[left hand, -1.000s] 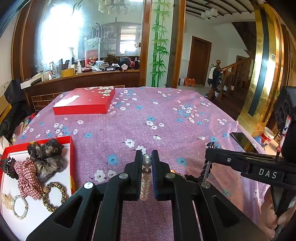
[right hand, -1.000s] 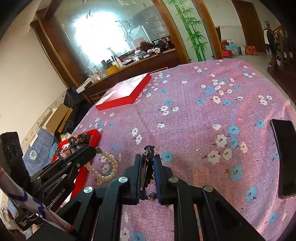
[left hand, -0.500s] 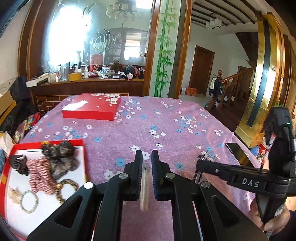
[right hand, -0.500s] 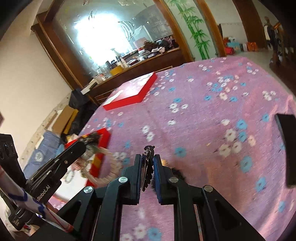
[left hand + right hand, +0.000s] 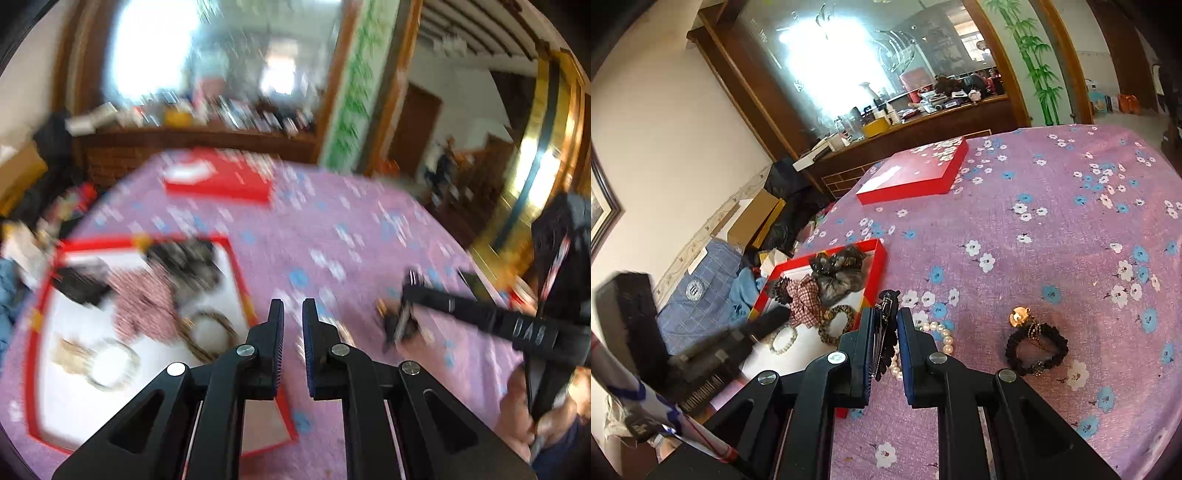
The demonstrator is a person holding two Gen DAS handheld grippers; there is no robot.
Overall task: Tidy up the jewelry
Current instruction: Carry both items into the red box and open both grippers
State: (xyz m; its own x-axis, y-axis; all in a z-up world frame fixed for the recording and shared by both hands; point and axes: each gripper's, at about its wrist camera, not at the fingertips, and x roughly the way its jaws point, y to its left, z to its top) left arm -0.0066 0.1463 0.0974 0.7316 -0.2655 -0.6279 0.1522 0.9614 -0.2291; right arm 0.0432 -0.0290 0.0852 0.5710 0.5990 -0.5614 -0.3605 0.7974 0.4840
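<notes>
Hair clip (image 5: 883, 332), black and toothed, is pinched upright between the fingers of the right gripper (image 5: 885, 336), held above the cloth just right of the red tray (image 5: 875, 273). Pearl bracelet (image 5: 938, 334) lies on the tablecloth (image 5: 1052, 236) directly beneath and ahead; a black beaded bracelet (image 5: 1036, 349) sits further right. Left gripper (image 5: 292, 339) hangs over the tray's edge, fingers slightly parted and empty. Judged step: carrying the clip to the tray; next, move left and release.
</notes>
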